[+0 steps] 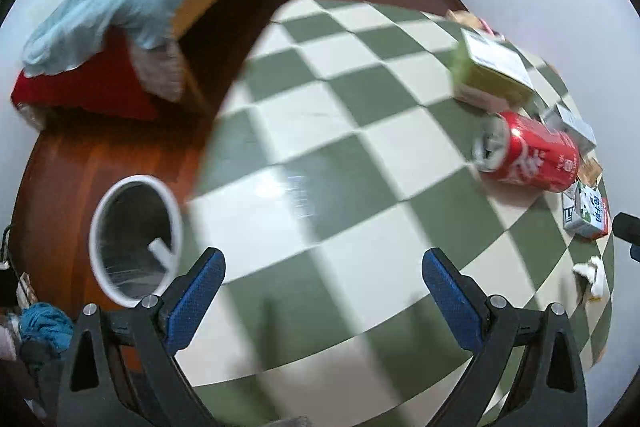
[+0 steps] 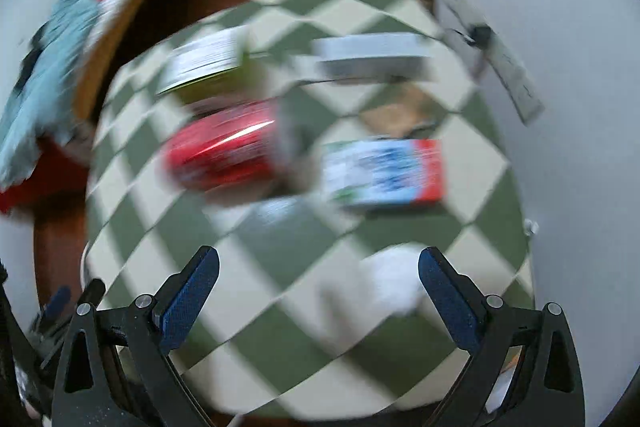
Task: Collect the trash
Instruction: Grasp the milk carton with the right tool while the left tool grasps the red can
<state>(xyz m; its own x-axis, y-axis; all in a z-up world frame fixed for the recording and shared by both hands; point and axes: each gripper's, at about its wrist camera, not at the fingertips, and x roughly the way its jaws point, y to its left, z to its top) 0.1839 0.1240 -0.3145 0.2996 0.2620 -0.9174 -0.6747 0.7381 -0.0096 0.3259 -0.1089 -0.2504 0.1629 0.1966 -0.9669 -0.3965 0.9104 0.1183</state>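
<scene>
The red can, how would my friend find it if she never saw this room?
Look at the round table with the green and white checked cloth. On its wall side lies a cluster of cartons and boxes. The red can lies on its side there, between a yellow-green box and a small milk carton; it is the only round, shiny red thing.

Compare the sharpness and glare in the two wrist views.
Left wrist view: mild motion blur; the red drink can lying on its side stays readable, with glare on the green-and-white checkered table. Right wrist view: heavy smear; can and blue-and-white carton illegible.
</scene>
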